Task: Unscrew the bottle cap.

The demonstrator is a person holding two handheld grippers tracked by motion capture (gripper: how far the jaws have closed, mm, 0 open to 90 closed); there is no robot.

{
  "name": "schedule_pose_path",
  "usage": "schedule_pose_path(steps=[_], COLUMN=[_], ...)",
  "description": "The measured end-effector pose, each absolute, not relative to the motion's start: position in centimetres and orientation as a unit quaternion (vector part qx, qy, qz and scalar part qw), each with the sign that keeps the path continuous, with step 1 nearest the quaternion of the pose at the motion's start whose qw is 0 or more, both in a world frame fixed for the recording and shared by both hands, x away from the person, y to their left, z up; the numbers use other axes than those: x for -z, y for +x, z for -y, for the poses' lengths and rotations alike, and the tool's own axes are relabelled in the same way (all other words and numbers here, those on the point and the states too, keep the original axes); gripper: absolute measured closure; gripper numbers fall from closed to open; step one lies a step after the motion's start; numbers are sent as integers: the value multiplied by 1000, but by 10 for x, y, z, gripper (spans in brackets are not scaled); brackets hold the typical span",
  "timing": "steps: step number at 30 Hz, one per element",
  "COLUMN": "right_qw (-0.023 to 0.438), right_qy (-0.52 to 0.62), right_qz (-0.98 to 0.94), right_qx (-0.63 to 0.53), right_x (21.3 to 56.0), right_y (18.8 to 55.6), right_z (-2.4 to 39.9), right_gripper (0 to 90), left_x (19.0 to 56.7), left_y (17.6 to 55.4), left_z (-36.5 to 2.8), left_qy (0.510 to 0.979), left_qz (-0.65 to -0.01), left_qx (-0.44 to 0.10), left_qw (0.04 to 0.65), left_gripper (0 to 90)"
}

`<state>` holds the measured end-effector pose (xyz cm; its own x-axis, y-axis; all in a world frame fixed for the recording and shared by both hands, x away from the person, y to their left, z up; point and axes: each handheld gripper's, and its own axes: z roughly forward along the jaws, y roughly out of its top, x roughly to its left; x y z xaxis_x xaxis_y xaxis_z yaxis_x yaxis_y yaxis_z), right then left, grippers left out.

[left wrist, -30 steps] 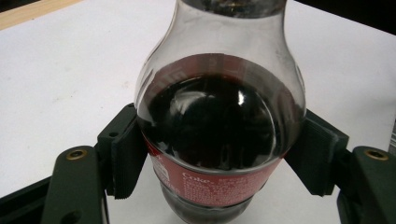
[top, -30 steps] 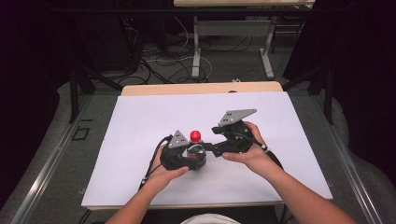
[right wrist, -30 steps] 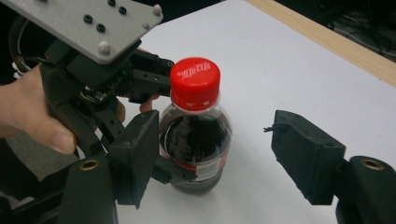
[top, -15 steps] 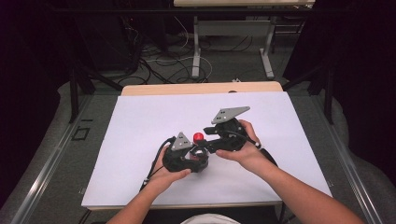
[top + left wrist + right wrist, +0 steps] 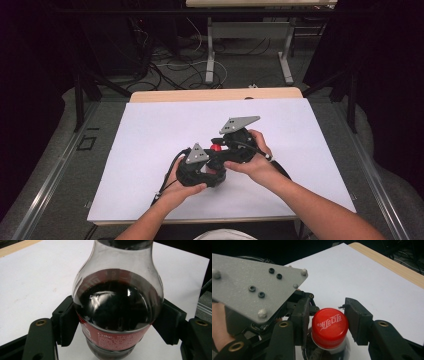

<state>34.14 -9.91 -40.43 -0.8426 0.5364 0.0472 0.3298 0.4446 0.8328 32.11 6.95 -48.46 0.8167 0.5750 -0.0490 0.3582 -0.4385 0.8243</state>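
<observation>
Standing near the middle of the white tabletop (image 5: 150, 150), a Coke bottle (image 5: 117, 312) is clamped at its belly by the left gripper (image 5: 117, 325). The right gripper (image 5: 329, 320) has just been closing its jaws round the red cap (image 5: 330, 326), its view half blocked by the left gripper's grey plate (image 5: 252, 287).

My left gripper (image 5: 212, 167) sits centre-low in the high view, w/ my right gripper (image 5: 220, 145) just above and right of it, the two touching over the bottle (image 5: 117, 310). Bottle stands on the sheet (image 5: 150, 135), mid-frame, between my hands. In the left gripper view the bottle's body is lodged btwn my jaws, pads on both sides. In the right gripper view the cap (image 5: 330, 327) is lower centre, jaws on either side; left gripper's plate (image 5: 254, 287) fills upper left. Table edge (image 5: 215, 94) lies behind the sheet, top of frame.
</observation>
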Motion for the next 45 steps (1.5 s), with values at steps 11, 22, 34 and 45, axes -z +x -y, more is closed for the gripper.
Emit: schedule_pose_path(steps=[11,22,34,45], right_qw=[104,67,15,-4], right_qy=[252,218,116,57], right_qz=[-844,-857,-884,-886], right_qx=[-462,-463,-453,-461], right_x=[405,404,396,392], right_y=[343,353,366,372], right_z=[100,107,111,114], right_gripper=[610,613,613,495], left_x=[483,483,480,477], left_y=[320,319,319,318], left_z=[-69,-69,-70,-71], left_qy=[842,845,846,845], left_qz=[-272,-270,-247,-248], left_qx=[-119,-110,-95,-94], left_qw=[451,448,462,465], left_gripper=[295,297,297,296])
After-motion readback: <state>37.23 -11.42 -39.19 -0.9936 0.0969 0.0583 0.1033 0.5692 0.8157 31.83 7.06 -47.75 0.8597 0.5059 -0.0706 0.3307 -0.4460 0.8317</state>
